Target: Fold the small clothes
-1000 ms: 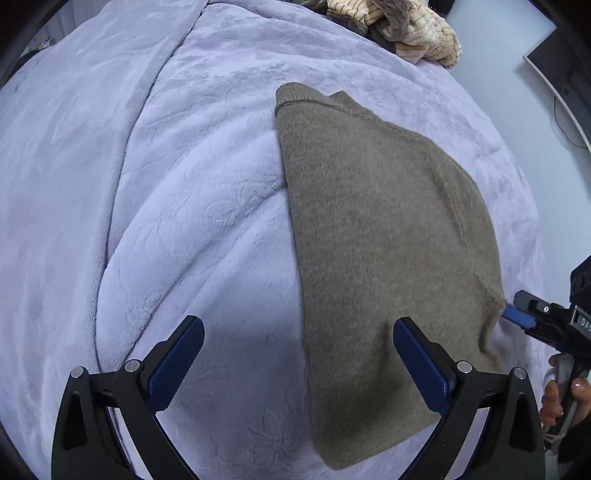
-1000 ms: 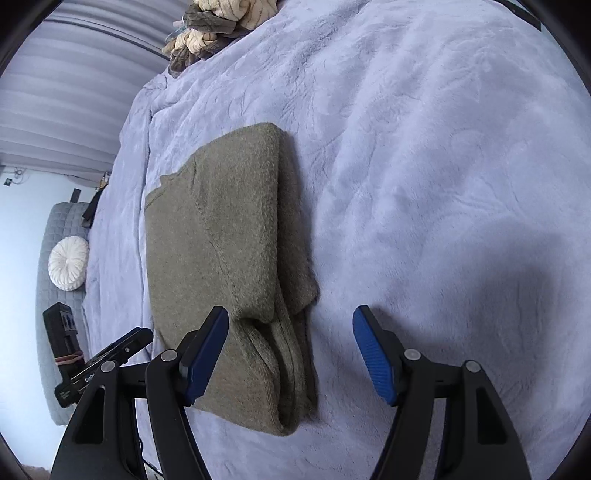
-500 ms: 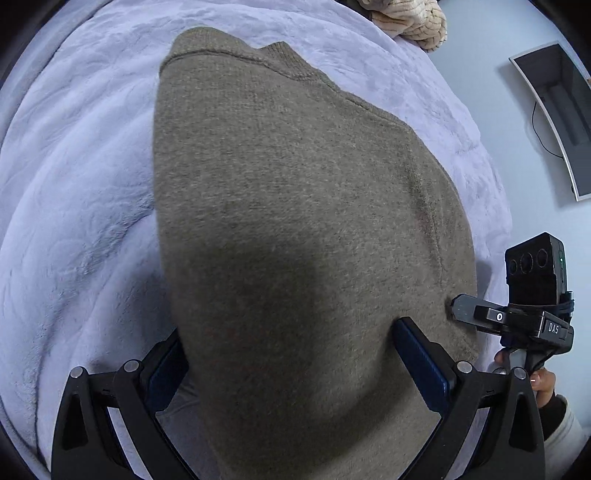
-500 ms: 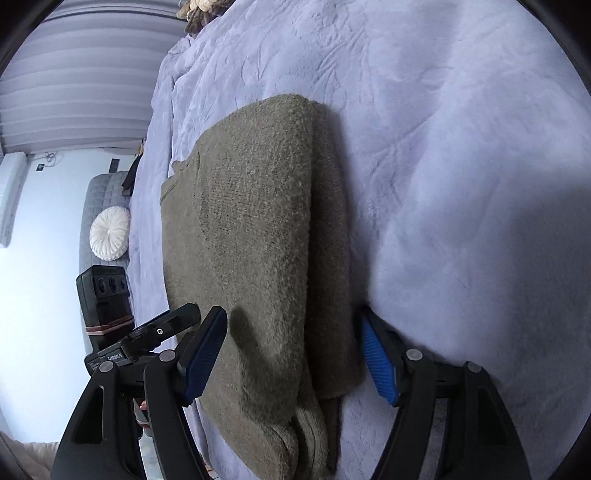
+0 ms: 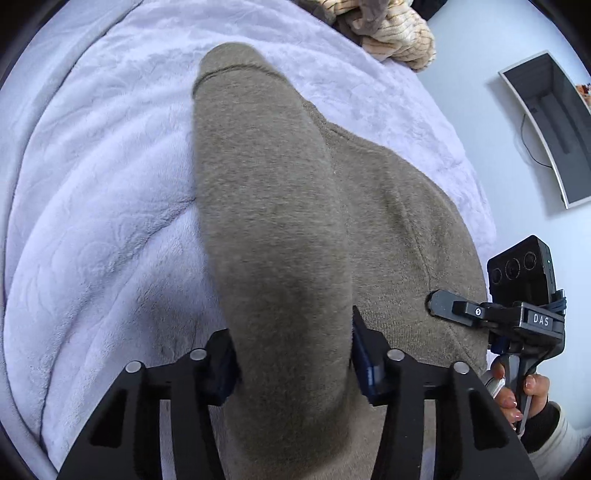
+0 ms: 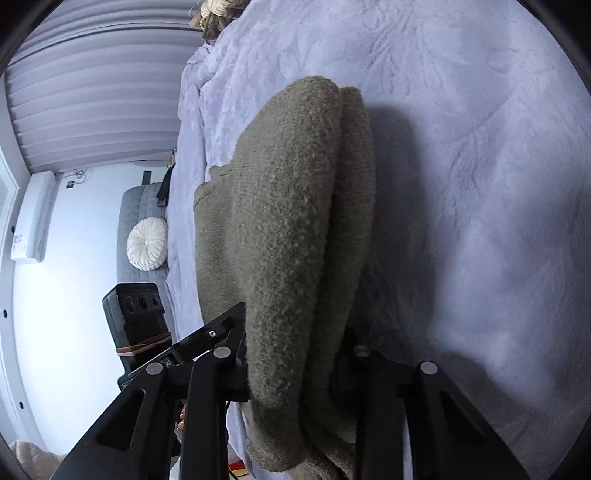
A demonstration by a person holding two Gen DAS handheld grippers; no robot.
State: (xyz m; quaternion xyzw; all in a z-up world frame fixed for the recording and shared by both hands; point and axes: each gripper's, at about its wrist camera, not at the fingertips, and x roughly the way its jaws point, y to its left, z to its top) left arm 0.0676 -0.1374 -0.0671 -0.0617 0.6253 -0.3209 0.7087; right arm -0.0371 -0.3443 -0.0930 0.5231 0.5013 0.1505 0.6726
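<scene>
Sweater (image 5: 280, 229) pinched between closing fingers (image 5: 364, 354)

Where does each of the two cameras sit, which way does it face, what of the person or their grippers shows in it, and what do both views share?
Left wrist: on the left gripper, looking steeply down along its fingers, jaws closing on the olive sweater; the right gripper and hand show.
Right wrist: on the right gripper, looking shallower across the bed, jaws closing on the sweater's edge; the left gripper's body shows.
Shared: sweater, lilac blanket, heap of clothes.
</scene>
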